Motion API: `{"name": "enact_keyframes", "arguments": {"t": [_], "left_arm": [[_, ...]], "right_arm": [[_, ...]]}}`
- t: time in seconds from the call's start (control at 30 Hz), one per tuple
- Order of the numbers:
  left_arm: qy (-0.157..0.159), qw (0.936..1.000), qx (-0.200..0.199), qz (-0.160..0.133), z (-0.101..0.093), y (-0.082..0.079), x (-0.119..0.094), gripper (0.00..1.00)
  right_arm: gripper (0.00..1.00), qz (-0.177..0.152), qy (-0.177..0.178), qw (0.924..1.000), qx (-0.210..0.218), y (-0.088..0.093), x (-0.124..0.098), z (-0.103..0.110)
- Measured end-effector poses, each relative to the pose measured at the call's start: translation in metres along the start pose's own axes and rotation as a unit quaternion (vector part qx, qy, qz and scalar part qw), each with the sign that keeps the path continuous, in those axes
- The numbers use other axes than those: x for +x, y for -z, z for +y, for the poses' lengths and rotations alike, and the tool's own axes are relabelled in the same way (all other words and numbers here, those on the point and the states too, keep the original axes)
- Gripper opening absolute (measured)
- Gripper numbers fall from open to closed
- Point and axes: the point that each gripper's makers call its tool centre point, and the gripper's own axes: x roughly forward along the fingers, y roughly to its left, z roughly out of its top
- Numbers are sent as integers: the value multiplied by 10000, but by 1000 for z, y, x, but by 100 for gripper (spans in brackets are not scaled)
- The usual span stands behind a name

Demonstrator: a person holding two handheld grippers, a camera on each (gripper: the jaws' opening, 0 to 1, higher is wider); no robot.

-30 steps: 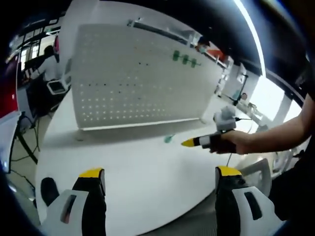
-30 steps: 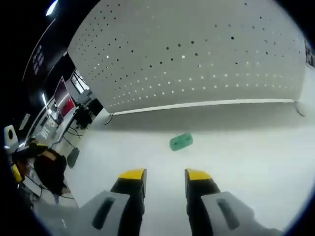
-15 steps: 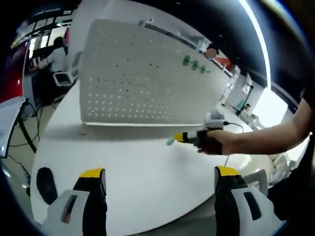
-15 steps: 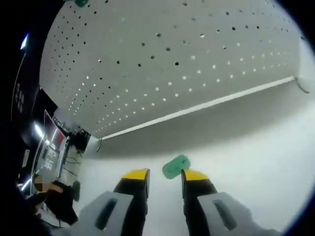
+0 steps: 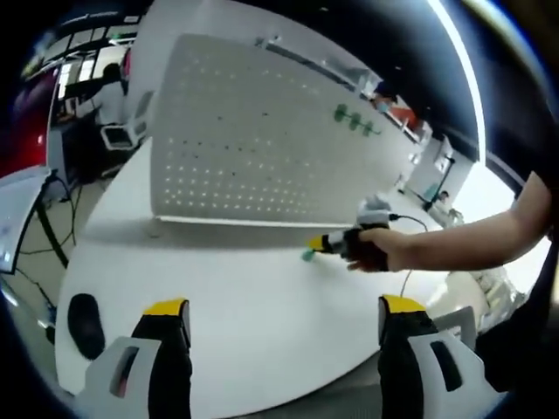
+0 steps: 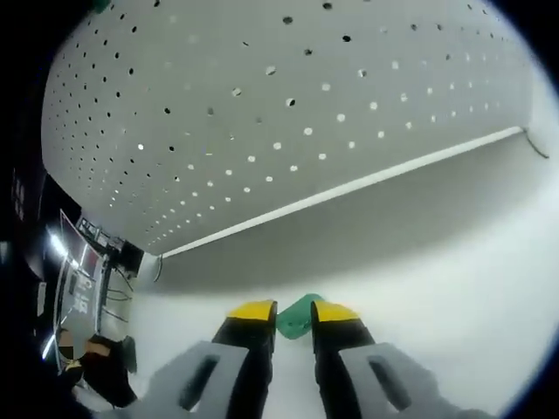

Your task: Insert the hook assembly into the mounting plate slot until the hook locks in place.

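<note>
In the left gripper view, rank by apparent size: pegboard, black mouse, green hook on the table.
1. Pegboard, largest by far.
2. Black mouse.
3. Green hook, smallest; it lies farther from the camera, so partly unsure.

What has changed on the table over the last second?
The right claw has moved up to the green hook, which now sits between its tips; whether it is gripped is unclear. The left claw stays open and idle. The pegboard and its hung hooks are unchanged.
</note>
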Motion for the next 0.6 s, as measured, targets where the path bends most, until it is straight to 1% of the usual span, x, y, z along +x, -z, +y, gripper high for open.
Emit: {"name": "enact_keyframes", "arguments": {"t": [0.07, 0.2, 0.37, 0.43, 0.5, 0.6], "left_arm": [[-6, 10000, -11, 16, 0, 1, 0, 89], [-23, 10000, -6, 17, 1, 1, 1, 89], [-26, 10000, 27, 27, 0, 1, 2, 88], [-22, 10000, 33, 26, -1, 1, 3, 89], [-19, 10000, 39, 23, -1, 1, 2, 89], [-26, 10000, 45, 18, -1, 0, 2, 89]], "right_arm": [[6, 32, 57, 9999, -87, 0, 0, -3], [5, 65, 72, 9999, -94, 1, 0, -4], [3, 20, 94, 9999, -112, 0, -2, -5], [0, 14, 80, 9998, -183, 0, -4, -4], [0, 38, 70, 9996, -267, 1, -4, -3], [0, 7, 38, 9998, -177, 2, -5, -2]]}}
